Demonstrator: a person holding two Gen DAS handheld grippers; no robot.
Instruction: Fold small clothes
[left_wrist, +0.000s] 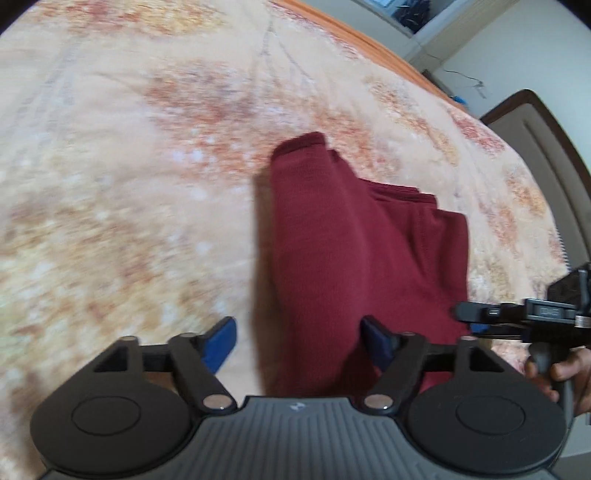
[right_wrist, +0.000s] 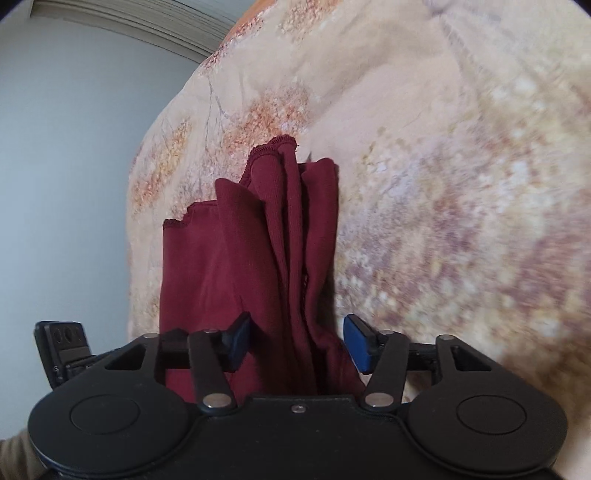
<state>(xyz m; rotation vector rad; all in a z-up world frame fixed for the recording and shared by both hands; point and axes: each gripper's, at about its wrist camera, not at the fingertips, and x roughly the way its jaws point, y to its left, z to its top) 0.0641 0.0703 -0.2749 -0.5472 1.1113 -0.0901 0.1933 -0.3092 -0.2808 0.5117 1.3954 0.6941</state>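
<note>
A dark red garment (left_wrist: 362, 251), folded into several layers, lies on the patterned bedspread (left_wrist: 129, 184). My left gripper (left_wrist: 301, 341) is open, its blue pads wide apart; the near edge of the garment lies between and under them. In the right wrist view the garment (right_wrist: 266, 258) shows as bunched layers with hemmed edges at the far end. My right gripper (right_wrist: 299, 341) is open with the garment's near end between its blue pads, not pinched. The right gripper's body and the hand holding it show at the left view's right edge (left_wrist: 535, 317).
The bedspread (right_wrist: 443, 184) is beige with orange-brown floral patches and covers the bed. Its orange edge (left_wrist: 369, 40) runs at the far side. A wall and a dark-framed door (left_wrist: 535, 147) stand beyond the bed. A grey wall (right_wrist: 66, 184) is at the left.
</note>
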